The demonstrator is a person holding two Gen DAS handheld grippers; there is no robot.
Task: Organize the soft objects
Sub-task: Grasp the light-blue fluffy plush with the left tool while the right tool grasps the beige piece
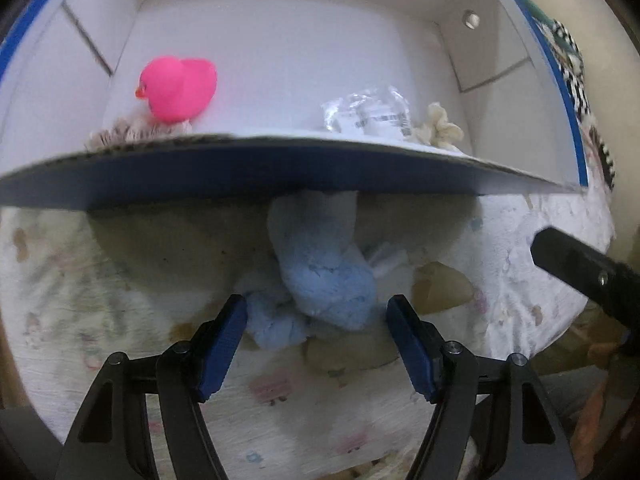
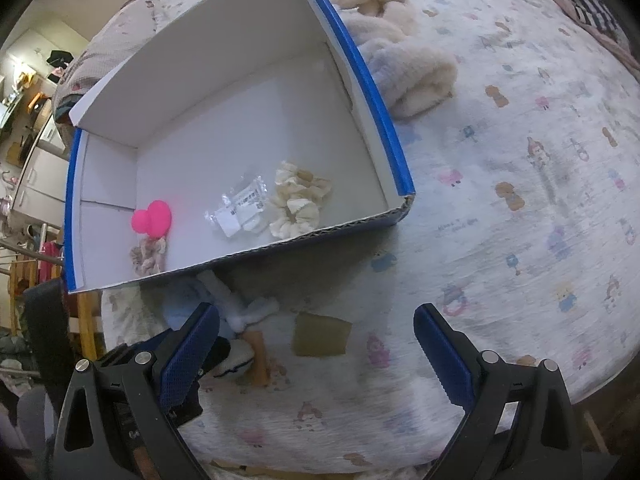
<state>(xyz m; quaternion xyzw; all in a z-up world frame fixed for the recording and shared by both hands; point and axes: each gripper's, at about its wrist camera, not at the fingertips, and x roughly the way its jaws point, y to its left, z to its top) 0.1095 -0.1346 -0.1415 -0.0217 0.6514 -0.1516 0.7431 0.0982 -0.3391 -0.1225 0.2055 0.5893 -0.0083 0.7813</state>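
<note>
Left wrist view is showing the left gripper (image 1: 316, 314) reaching low over the patterned bedspread (image 1: 80, 300), its blue fingers (image 1: 224, 344) spread wide on either side of a light blue plush toy (image 1: 324, 280) that is lying in the centre of the frame, just below the near wall of the blue-edged cardboard box (image 1: 280, 168). The pads are sitting close to the toy's flanks but are not visibly pressing it, so the grasp is judged as about to begin.

To do it well, the fingers should be closing on the thick lower body rather than the thin limb trailing up under the box wall, and squeezing enough that the soft fabric is not slipping out. The lift then needs to be clearing that wall before moving over the box floor, where the pink rubber duck (image 1: 178, 88), a clear plastic packet (image 1: 368, 114) and a cream scrunchie (image 1: 442, 130) are already lying; the bare floor between duck and packet looks like the easiest landing spot.

In the right wrist view the right gripper (image 2: 316, 344) is hovering higher, lower centre of the frame, fingers wide and holding nothing, angled down toward the bedspread near a tan sponge-like block (image 2: 320, 334). A cream fleece bundle (image 2: 404, 68) is waiting at upper right, outside the box.
</note>
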